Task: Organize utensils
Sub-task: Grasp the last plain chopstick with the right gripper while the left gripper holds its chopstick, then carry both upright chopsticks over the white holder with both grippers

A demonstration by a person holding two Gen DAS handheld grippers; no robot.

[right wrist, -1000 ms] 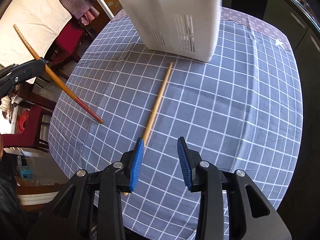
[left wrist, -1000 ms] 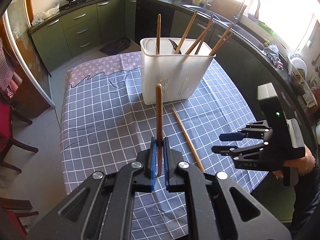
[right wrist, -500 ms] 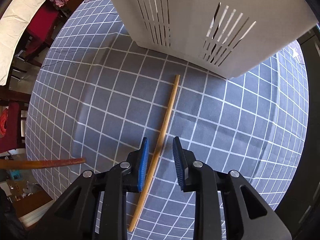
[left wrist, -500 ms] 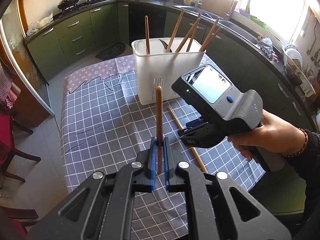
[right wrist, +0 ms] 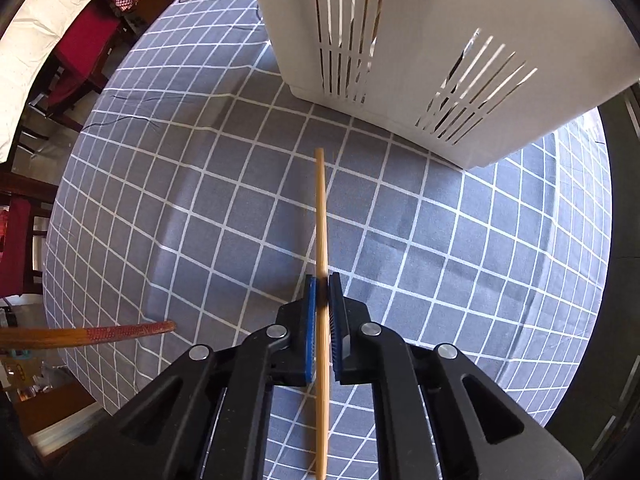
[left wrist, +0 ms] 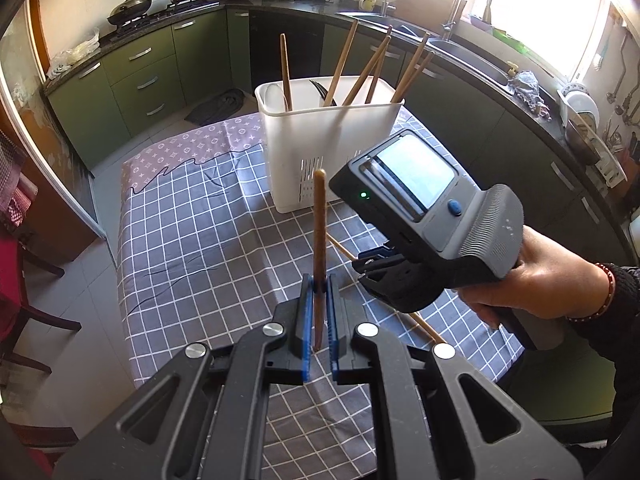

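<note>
The right gripper (right wrist: 322, 308) is pinching the light, stiff chopstick (right wrist: 320, 216) mid-length, near the white holder (right wrist: 440, 40). The left gripper (left wrist: 319, 316) is squeezing a darker chopstick (left wrist: 319, 232).

The right gripper (right wrist: 323, 292) has come in from the table's edge and dropped over the pale chopstick (right wrist: 321, 240) lying on the cloth (right wrist: 200, 200); its jaws have just been closing and now pinch that stick, which has swung from a slant to run straight out between the pads. In the left wrist view the hand (left wrist: 532, 276) holding it now sits just right of the left gripper's dark chopstick (left wrist: 319, 236), hiding part of the pale one
</note>
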